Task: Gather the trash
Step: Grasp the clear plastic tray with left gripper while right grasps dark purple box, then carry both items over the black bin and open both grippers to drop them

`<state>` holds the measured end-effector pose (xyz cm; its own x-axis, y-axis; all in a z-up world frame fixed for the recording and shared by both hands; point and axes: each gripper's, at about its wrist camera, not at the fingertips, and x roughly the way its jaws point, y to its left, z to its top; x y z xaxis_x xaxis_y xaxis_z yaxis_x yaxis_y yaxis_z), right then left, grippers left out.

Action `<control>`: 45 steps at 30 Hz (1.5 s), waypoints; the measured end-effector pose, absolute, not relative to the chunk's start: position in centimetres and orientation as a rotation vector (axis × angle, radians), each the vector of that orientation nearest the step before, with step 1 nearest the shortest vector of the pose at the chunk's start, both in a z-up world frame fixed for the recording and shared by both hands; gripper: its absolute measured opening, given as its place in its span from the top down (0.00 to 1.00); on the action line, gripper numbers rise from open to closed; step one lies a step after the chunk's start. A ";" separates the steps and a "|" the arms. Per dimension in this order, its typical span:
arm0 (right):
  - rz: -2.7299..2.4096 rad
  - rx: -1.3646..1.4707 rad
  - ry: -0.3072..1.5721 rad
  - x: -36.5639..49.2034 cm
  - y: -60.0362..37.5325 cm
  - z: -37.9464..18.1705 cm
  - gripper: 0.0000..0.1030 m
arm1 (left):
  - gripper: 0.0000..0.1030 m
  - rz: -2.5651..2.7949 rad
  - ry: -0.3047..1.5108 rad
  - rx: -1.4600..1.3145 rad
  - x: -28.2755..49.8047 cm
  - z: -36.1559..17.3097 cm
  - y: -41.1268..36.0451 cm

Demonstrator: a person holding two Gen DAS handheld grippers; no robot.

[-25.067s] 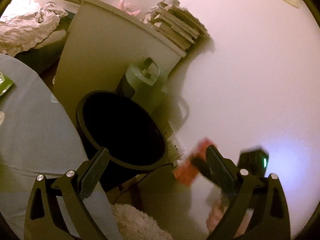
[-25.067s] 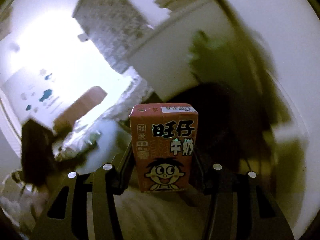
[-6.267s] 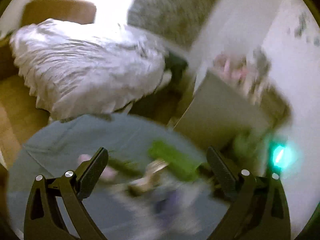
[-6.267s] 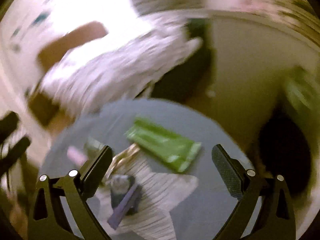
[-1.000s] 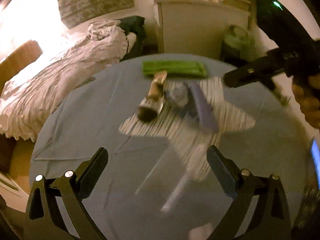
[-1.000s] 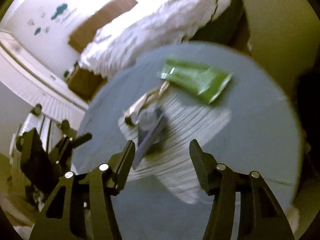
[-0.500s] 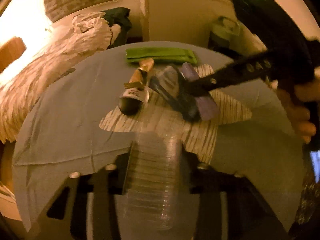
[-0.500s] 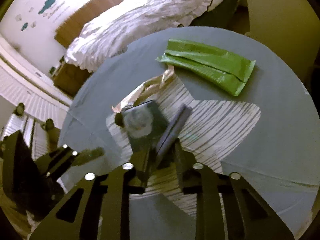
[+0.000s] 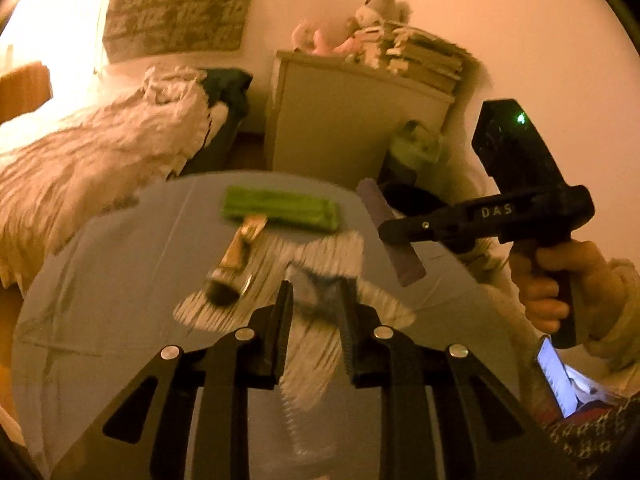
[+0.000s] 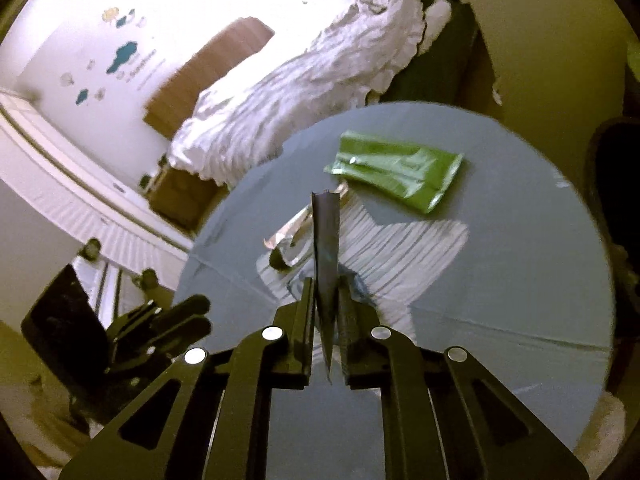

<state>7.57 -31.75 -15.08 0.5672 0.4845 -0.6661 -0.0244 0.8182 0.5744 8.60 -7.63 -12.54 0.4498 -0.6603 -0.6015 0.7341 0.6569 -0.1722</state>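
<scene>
Both claws have just been closing: right gripper [image 10: 324,304] clenched on thin purple wrapper [image 10: 326,240], limp & light; left gripper [image 9: 316,308] squeezing clear crushed bottle [image 9: 310,364], slippery, springy, grab mid-body.

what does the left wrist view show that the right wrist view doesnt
Only the left wrist view: the hand holding the right claw, the cabinet stacked with books, and a clear plastic bottle in the left claw.
Only the right wrist view: wall stickers.
Both: round table, green packet, purple wrapper pinched by the right claw, striped star mat, bed.
</scene>
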 end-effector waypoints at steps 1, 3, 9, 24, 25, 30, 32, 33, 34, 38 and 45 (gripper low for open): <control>0.314 0.563 0.913 7.1 -32.6 -14.7 0.89 | 0.78 -0.874 0.676 0.118 8.3 -12.1 -8.2; 0.305 0.580 0.887 6.2 -34.1 -14.2 0.89 | 0.78 -0.891 0.668 0.113 8.4 -11.6 -9.0; 0.232 0.625 0.810 3.0 -40.1 -13.4 0.89 | 0.77 -0.898 0.679 0.157 8.6 -10.9 -11.6; 0.283 0.621 0.853 0.8 -39.2 -15.7 0.89 | 0.59 -0.637 0.886 0.161 8.9 -16.1 -5.7; 0.288 0.619 0.855 0.9 -39.0 -15.6 0.89 | 0.77 -0.627 0.915 0.171 9.4 -16.9 -6.0; 0.295 0.611 0.852 0.7 -38.2 -15.1 0.89 | 0.97 -0.628 0.974 0.188 10.2 -19.3 -6.5; 0.290 0.612 0.848 0.5 -38.3 -15.0 0.89 | 0.97 -0.638 0.964 0.175 10.0 -19.3 -6.3; 0.287 0.611 0.847 0.4 -38.4 -14.9 0.89 | 0.97 -0.634 0.957 0.174 9.9 -19.1 -6.3; 0.283 0.612 0.846 0.3 -38.6 -14.9 0.89 | 0.97 -0.632 0.942 0.162 9.7 -18.8 -6.0; 0.274 0.630 0.837 -0.1 -39.5 -15.0 0.89 | 0.97 -0.670 0.899 0.066 9.7 -16.6 -5.4; 0.198 0.704 0.764 -1.5 -43.6 -15.0 0.89 | 0.97 -0.812 0.823 0.040 9.4 -12.5 -11.3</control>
<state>-1.50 -43.60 -14.97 0.7161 0.4083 -0.5661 0.0815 0.7566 0.6488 9.43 -11.35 -12.51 0.4029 -0.6283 -0.6656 0.6573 0.7046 -0.2673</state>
